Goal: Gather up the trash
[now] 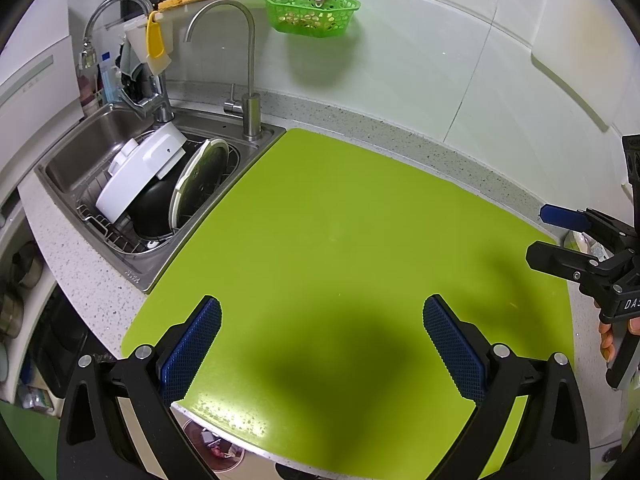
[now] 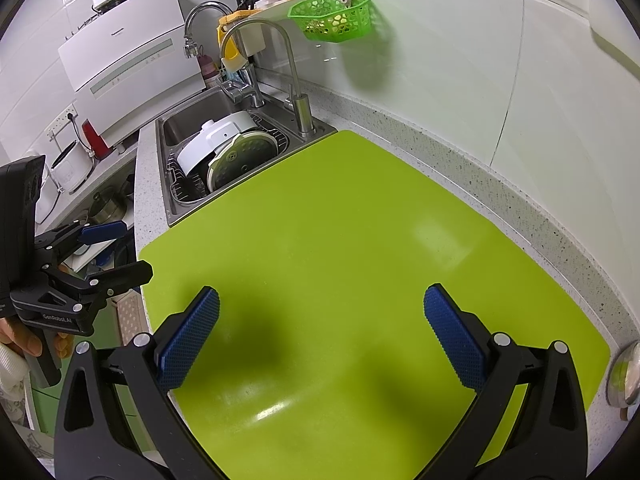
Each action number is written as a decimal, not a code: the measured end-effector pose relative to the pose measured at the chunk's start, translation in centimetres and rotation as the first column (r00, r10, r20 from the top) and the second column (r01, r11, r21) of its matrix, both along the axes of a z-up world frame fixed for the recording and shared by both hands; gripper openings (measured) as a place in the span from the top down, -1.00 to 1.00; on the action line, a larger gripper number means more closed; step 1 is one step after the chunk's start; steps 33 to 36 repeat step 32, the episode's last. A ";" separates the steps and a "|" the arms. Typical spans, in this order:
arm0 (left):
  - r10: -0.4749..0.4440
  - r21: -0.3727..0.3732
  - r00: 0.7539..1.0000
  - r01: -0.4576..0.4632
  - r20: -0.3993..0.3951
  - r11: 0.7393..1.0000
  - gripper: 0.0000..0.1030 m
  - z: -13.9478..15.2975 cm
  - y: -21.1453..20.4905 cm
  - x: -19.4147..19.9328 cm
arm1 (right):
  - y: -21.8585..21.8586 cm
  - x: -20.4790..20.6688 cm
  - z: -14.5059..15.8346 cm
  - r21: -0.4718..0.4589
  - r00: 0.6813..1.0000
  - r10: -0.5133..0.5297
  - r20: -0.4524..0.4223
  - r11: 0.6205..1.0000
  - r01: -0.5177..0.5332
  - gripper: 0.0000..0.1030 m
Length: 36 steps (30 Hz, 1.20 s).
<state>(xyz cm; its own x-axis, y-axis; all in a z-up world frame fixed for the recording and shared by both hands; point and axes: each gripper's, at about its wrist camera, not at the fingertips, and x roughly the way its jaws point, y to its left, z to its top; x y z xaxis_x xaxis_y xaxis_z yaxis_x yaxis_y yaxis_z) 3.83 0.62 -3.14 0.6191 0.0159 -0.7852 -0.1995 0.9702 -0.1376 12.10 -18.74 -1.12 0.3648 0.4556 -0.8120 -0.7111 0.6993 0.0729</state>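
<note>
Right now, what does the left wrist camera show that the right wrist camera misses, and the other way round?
Only the left wrist view shows the right gripper at its right edge, jaws open, with a clear bag behind it. Only the right wrist view shows the left gripper at its left edge, jaws open, a white appliance on the wall and a round metal object at the far right. Both show the green mat, the sink with dishes, two faucets and the green basket.

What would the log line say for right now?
left gripper: open, empty | right gripper: open, empty | green mat: no trash seen
</note>
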 end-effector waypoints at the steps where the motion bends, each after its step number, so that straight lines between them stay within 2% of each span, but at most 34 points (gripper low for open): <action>1: 0.000 0.000 1.000 0.000 0.000 1.000 -0.88 0.0 0.0 0.0 | 0.0 0.0 0.0 0.001 1.000 0.000 0.000 1.000 0.000 -0.94; 36: 0.007 0.007 1.000 -0.007 -0.016 1.000 -0.88 -0.2 0.1 0.0 | -0.3 -0.2 -0.2 0.002 1.000 -0.002 -0.005 1.000 0.002 -0.94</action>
